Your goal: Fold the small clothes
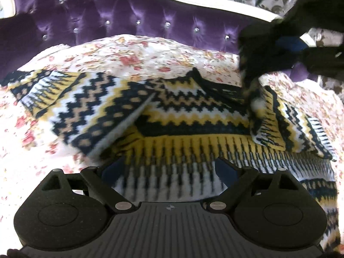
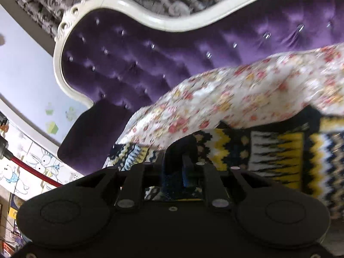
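A patterned knit sweater point(image 1: 193, 116) lies spread on the floral bedspread point(image 1: 120, 53), below the purple headboard point(image 1: 107, 19). Your left claw point(image 1: 169, 167) hovers over the hem with its jaws wide and nothing between them. Your right claw point(image 1: 268, 49), seen blurred at the upper right in the left view, is closed on the right sleeve point(image 1: 277, 116) and has it lifted off the bed; in its own view the claw point(image 2: 178, 172) shows narrow jaws pinching dark knit. The left sleeve point(image 1: 71, 107) already lies slanted in across the body.

By the look of it, you are at the sleeve-folding step: one sleeve in, the other in the air.

Next, the right sleeve needs carrying inward and laying flat over the chest, cuff toward the centre, then letting go. Your free claw looks placed to pin or take the hem for the fold upward, though the blur leaves its exact aim unclear.
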Demonstrator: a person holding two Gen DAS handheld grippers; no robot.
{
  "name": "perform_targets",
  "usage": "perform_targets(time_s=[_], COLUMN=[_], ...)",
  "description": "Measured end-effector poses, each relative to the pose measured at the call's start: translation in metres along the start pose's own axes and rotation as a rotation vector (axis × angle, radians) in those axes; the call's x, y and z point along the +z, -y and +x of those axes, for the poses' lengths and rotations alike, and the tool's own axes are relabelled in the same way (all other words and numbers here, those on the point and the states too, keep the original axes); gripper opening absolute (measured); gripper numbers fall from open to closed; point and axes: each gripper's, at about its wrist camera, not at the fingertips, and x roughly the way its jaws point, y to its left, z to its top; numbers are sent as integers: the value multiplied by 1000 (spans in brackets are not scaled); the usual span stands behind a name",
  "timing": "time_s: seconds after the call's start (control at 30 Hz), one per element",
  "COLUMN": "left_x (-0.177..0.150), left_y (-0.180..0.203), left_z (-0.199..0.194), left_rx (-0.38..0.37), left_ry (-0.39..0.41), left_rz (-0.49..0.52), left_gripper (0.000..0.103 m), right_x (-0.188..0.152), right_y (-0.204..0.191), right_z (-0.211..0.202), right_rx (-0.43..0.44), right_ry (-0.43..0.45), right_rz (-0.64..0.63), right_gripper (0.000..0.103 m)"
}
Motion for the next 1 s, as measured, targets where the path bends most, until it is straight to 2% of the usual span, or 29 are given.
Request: perform_targets(time_s=[0.07, 0.17, 0.3, 0.33, 0.5, 0.63, 0.7, 0.8, 0.93, 1.0], left_x=[0, 1, 2, 3, 9, 19, 23, 29, 36, 39], left_y=[-5, -7, -9, -9, -8, 0, 5, 11, 13, 12], left_z=[-5, -7, -9, -9, -5, 0, 4, 16, 35, 44], left_rx=[-7, -15, -32, -38, -55, -62, -74, -102, -132, -124], left_ry=[4, 5, 9, 8, 5, 8, 5, -6, -14, -22], left_rz=[-9, -5, -4, -10, -29, -28, -37, -70, -134, -166], left_gripper=[91, 91, 91, 91, 91, 91, 91, 91, 91, 91], right_x=[-8, -16, -20, -20, -21, -26, -30, -36, -41, -41], right_y=[-4, -5, -2, 0, 33, 75, 97, 127, 166, 180], right_z=[12, 23, 13, 5, -50, -96, -117, -138, -161, -166], right_rx=[-3, 18, 37, 35, -49, -158, -213, -307, -333, -347], right_ry=[-2, -1, 29, 47, 139, 200, 236, 281, 338, 349], right_rz=[-18, -22, -64, -79, -93, -31, 4, 48, 164, 218], right_gripper=[25, 35, 69, 72, 76, 78, 84, 85, 85, 85])
